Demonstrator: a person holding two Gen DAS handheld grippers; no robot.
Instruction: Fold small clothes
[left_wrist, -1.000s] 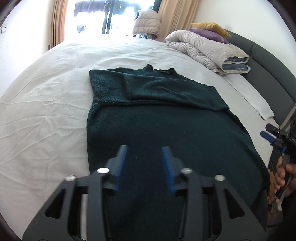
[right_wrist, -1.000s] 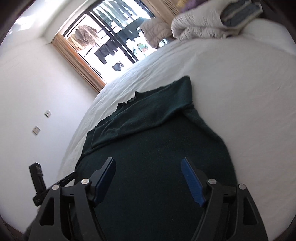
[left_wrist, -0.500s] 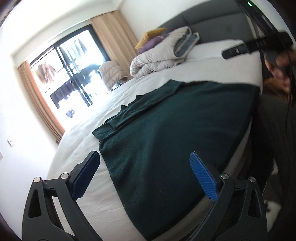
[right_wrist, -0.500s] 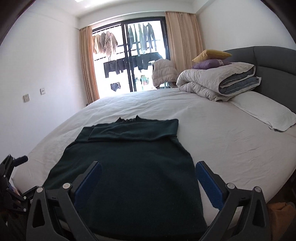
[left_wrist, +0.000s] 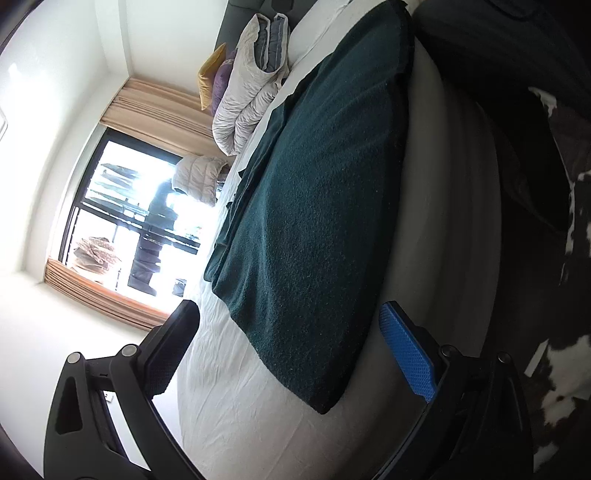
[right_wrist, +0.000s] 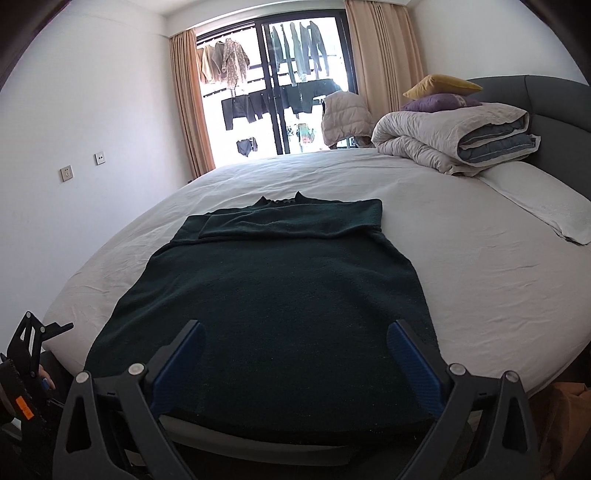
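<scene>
From my left wrist camera the picture is rolled sideways. My left gripper (left_wrist: 291, 354) is released, its fingers spread wide with nothing between them, hanging off the near edge of the bed (left_wrist: 229, 387). The dark green sweater (left_wrist: 314, 206) lies flat on the bed's white sheet, and its near hem corner reaches the bed's edge between my fingertips without touching either. At the far end of the bed sits a rolled quilt (left_wrist: 251, 85) with a yellow pillow (left_wrist: 208, 74) beside it, and the window (left_wrist: 140, 221) is beyond the bed's far side.

From my right wrist camera the view is level. My right gripper (right_wrist: 295, 358) is also released, fingers wide apart and holding nothing, poised at the foot edge of the bed (right_wrist: 480, 280). The sweater (right_wrist: 280, 295) lies in the middle of the bed, collar toward the window (right_wrist: 273, 92), sleeves folded across its chest, hem draped over the bed's near edge between my fingers. The quilt (right_wrist: 454, 140) is at the bed's head, right of the sweater, next to a white pillow (right_wrist: 543, 203). The left gripper (right_wrist: 26, 354) shows off the bed's near left edge.
</scene>
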